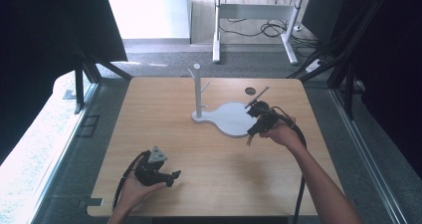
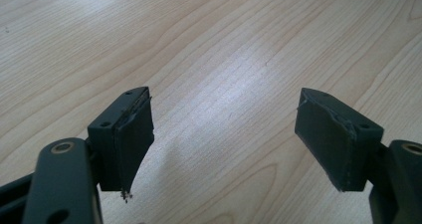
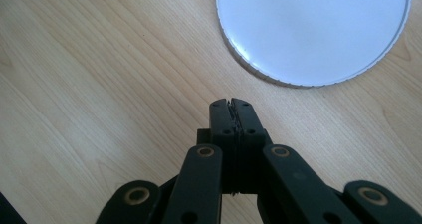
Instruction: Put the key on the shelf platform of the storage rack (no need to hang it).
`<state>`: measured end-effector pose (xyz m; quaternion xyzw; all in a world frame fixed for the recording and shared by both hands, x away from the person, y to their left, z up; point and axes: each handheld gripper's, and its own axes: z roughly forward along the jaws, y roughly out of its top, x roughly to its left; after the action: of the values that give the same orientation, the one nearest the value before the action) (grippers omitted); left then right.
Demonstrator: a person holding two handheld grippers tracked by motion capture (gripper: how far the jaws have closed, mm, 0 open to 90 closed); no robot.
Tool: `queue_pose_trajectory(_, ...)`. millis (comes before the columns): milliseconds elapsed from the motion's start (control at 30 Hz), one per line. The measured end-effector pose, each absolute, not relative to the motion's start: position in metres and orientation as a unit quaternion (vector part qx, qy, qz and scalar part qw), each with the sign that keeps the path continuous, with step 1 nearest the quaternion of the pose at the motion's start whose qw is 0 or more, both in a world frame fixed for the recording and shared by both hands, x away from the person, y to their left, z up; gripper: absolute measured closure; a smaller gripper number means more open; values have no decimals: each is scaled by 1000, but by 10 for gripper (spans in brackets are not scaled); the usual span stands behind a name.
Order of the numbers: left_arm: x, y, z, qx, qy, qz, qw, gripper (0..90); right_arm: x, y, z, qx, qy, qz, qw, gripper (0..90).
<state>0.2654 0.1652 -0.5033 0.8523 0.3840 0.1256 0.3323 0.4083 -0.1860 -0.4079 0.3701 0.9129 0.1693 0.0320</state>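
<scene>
Right gripper point(image 3: 233, 104) hovering over wooden table point(image 3: 99, 74), jaws pressing together, tips lying just short of white round disc point(image 3: 313, 30).

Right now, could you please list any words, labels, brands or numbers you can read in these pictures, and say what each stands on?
None: no text can be read on the wooden table, the white stand, the left gripper or the right gripper.
</scene>
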Motion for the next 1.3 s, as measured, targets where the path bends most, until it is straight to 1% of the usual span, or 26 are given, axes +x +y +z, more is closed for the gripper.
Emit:
queue_pose_trajectory(800, 264, 167, -499, 847, 386, 133, 341, 235, 423, -172, -397, 359, 918, 167, 33, 898)
queue_pose_trajectory(1300, 263, 163, -501, 850, 382, 132, 339, 236, 439, -164, -396, 365, 914, 176, 32, 898)
